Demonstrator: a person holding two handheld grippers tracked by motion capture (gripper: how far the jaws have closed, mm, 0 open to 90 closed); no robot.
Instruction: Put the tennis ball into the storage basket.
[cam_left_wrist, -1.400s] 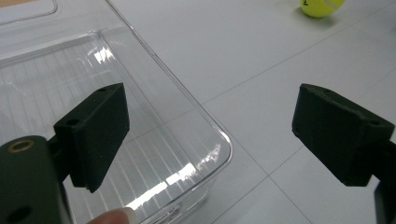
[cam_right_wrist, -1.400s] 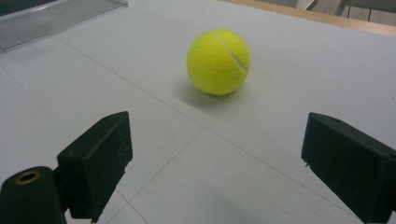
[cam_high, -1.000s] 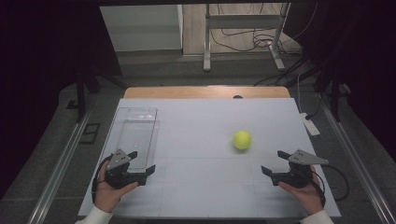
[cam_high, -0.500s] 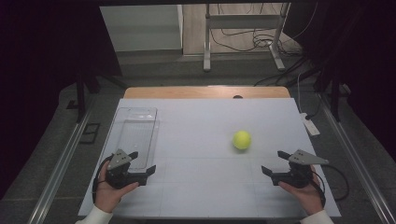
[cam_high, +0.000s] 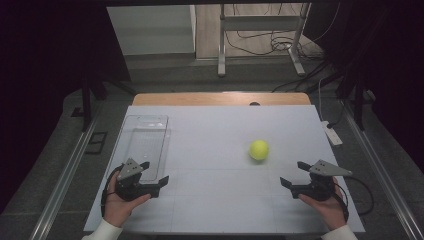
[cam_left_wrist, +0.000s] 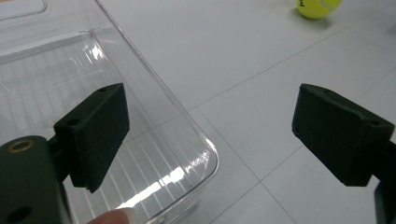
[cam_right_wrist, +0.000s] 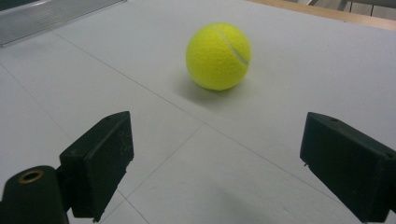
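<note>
nothing moved yet: round yellow felt tennis ball (cam_high: 259, 149) lies ahead of the wide-open, empty right tool (cam_high: 296, 177); left tool (cam_high: 155, 173) likewise empty beside the clear plastic tray (cam_high: 145, 137).

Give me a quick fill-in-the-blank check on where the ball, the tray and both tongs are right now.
1. The ball lies nearer the ____ tongs.
2. The clear tray holds ____.
3. The left tongs have their jaws ____.
4. The ball's colour is ____.

Missing words: right; nothing; open; yellow

Left gripper (cam_left_wrist: 210, 135) jaws wide apart, clear tray (cam_left_wrist: 154, 154) corner beneath, tennis ball (cam_left_wrist: 317, 7) far off
</note>
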